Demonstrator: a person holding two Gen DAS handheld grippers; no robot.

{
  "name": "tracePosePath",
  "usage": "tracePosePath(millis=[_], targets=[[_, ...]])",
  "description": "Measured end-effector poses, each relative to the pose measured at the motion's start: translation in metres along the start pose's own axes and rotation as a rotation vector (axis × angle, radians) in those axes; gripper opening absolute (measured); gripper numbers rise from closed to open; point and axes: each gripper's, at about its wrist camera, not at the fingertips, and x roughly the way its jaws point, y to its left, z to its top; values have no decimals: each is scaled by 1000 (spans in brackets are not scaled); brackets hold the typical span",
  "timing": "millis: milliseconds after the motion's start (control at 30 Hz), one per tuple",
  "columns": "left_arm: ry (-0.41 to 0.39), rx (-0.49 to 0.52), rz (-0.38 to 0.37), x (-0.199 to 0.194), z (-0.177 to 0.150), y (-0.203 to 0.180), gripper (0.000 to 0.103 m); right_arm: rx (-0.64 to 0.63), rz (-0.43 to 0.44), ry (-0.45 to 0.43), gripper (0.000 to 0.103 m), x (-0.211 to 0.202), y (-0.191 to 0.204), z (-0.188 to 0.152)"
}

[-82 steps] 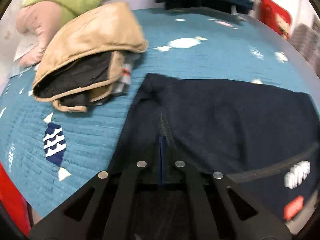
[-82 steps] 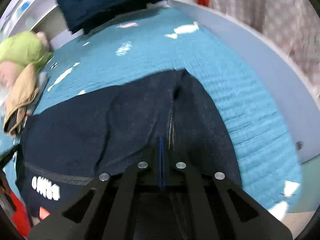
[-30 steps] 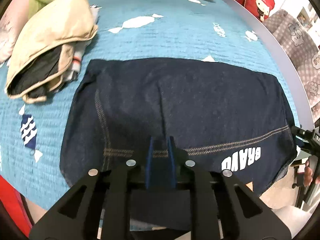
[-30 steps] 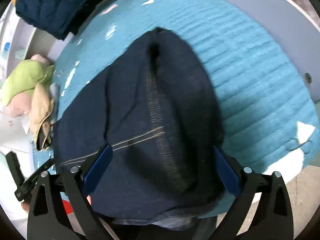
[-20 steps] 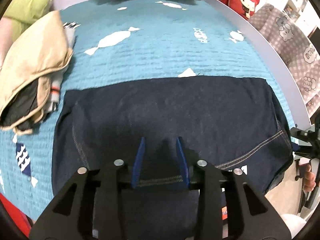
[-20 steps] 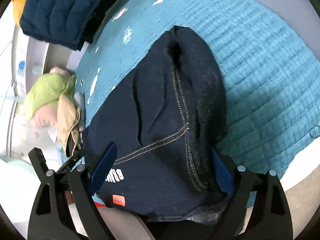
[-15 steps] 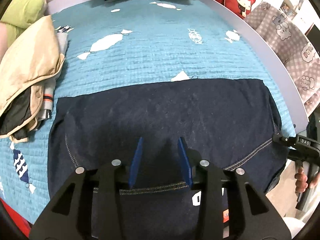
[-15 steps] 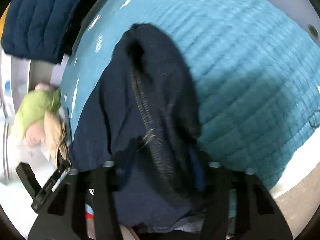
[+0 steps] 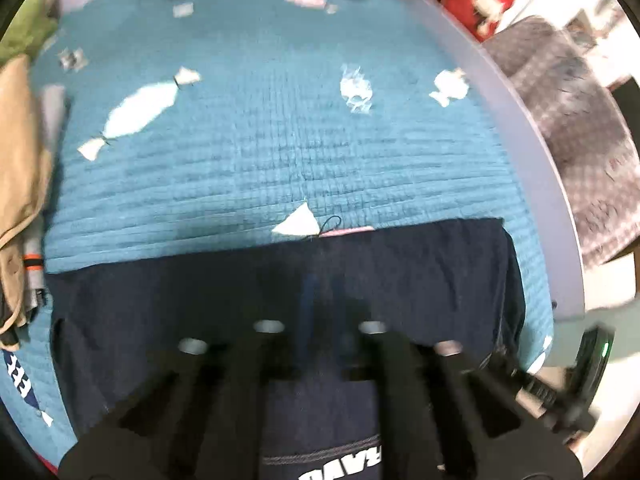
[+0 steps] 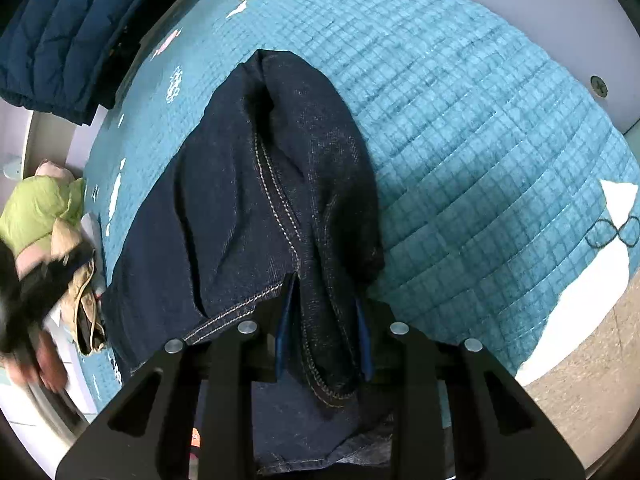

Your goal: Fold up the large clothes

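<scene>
A folded dark blue denim garment (image 9: 420,272) with white lettering lies on the teal quilted bed cover (image 9: 280,152), near its front edge. My left gripper (image 9: 322,312) hovers above the garment's middle, jaws a little apart and empty; this view is blurred. In the right wrist view the garment (image 10: 248,184) bunches up with a stitched seam showing. My right gripper (image 10: 324,336) is open, its blue pads on either side of a thick fold at the garment's near end.
A tan jacket (image 9: 16,184) lies at the left edge of the bed, with a green garment (image 10: 36,208) beyond it. A navy quilted jacket (image 10: 76,28) hangs at the far end. The grey bed rim (image 9: 532,152) runs along the right.
Both grippers let go of the garment, which now lies folded on the bed. The left gripper has pulled back and narrowed. The right jaws have closed in around the end fold.
</scene>
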Motion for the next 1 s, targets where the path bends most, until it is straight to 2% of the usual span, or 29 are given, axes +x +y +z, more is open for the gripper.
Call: tracePosePath(millis=[67,167,233,300,367,500,567,600,667,733,767,800,867,900,1000], targets=[[88,-28,3,17,20,1,0,-9,2,0,26,1,1,1],[202,-59,35,37,33,3,0,-6,26,9,27,1,-1,2],[259,-89,33,53,39,8,0,-2,47,16,27,1,-5,3],[303,-111,99,79,44,18,0,-7,58,21,27,1,-7,4],[369,-154,95,111,38,27,1,-12,73,27,27,1,-10,5],[347,-89,157,111,35,15,1,5,110,41,27,1,-18,6],[371,-169,133,107,38,23,0,4,117,52,27,1,-19,8],[388,-180,148,99,39,21,0,4,115,57,27,1,-19,8],[404,-75,186,84,33,2,0,6,109,61,27,0,-18,8],[406,-23,172,75,16,-8,0,3,102,60,27,0,-18,11],[424,-21,169,81,7,-7,0,1,102,59,27,0,-18,12],[408,-24,154,92,-1,-1,0,-2,103,57,27,-1,-18,11],[399,-113,114,93,-3,11,0,-10,104,58,28,-1,-16,10],[397,-118,111,89,-3,11,0,-7,105,62,27,-1,-16,10],[391,-45,167,63,-20,-5,0,-11,97,70,27,-1,-14,11]])
